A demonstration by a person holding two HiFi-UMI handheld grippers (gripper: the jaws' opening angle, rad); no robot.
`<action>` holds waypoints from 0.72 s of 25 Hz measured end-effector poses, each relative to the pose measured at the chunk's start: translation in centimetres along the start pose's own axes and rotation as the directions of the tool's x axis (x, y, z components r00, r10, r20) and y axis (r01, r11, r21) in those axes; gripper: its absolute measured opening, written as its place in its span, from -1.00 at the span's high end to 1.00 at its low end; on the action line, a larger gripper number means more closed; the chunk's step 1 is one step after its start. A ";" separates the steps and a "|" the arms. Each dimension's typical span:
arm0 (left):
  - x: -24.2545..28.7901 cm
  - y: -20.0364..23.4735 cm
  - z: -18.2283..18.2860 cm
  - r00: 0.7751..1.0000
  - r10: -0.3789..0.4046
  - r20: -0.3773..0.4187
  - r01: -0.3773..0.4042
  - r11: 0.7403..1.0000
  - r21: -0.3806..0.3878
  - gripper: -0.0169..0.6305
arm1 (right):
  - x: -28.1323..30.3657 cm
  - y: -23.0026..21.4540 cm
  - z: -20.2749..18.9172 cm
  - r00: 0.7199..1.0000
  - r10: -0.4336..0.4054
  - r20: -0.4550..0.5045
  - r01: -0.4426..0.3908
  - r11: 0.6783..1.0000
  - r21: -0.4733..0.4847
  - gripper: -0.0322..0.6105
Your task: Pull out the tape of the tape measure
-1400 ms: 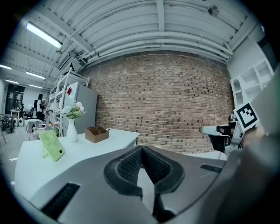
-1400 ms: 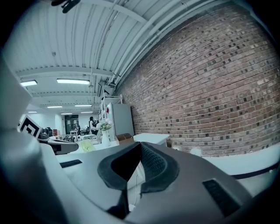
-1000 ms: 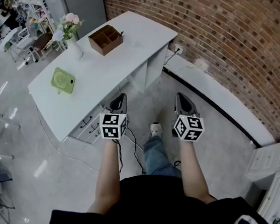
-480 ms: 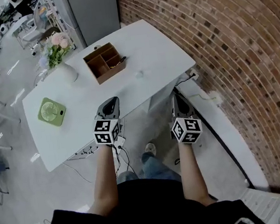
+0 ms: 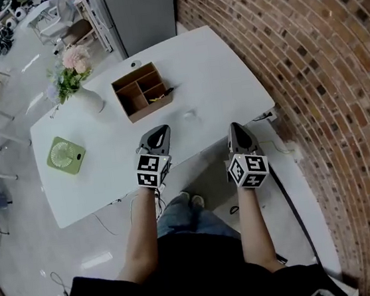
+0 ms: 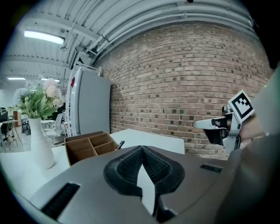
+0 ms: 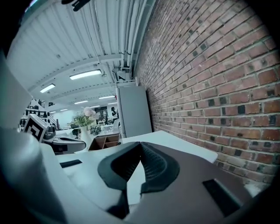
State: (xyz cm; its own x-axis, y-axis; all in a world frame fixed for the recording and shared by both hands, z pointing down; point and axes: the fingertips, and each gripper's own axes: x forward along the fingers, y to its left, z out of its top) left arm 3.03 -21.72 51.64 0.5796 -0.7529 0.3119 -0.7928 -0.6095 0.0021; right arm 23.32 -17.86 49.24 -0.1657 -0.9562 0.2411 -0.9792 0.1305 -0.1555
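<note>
My left gripper [image 5: 159, 131] is shut and empty, its tips over the near edge of the white table [image 5: 214, 60]. My right gripper [image 5: 235, 128] is also shut and empty, at the table's near right edge. A small pale object [image 5: 188, 115] lies on the tabletop between and just beyond the two grippers. A dark and yellow item [image 5: 159, 95] pokes out of the brown wooden organiser box [image 5: 139, 92]. I cannot tell which of the two is the tape measure. In the left gripper view the pads [image 6: 151, 164] meet, with the box [image 6: 87, 146] ahead on the left.
A white vase of flowers [image 5: 79, 90] and a green desk fan [image 5: 65, 154] stand on the table's left half. A brick wall [image 5: 308, 62] runs along the right. A grey cabinet [image 5: 138, 12] stands behind the table. Cables [image 5: 282, 179] lie on the floor near my feet.
The table has come much closer. Both grippers, earlier held over the floor in front of it, now reach its near edge. Both stay shut and empty.
</note>
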 end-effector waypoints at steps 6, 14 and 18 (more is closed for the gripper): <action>3.8 1.3 -1.1 0.999 -0.019 -0.046 0.018 1.000 -0.023 0.88 | 3.6 -0.5 -0.7 0.999 0.018 -0.051 -0.018 1.000 -0.005 0.89; 9.4 -0.4 -4.8 0.956 -0.223 -0.189 0.229 0.973 0.011 0.51 | 6.5 0.2 -3.5 0.989 0.053 -0.137 -0.057 0.998 -0.032 0.89; 12.0 -1.3 -6.8 0.909 -0.320 -0.268 0.344 0.938 0.047 0.46 | 7.3 0.1 -5.0 0.983 0.058 -0.175 -0.066 0.997 -0.039 0.89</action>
State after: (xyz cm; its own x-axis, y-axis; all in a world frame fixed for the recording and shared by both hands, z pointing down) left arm 9.71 -28.26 61.84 0.7295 -0.4227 0.5377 -0.5356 -0.8420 0.0649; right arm 21.46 -23.54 55.79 -0.2401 -0.8865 0.3956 -0.9700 0.2031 -0.1336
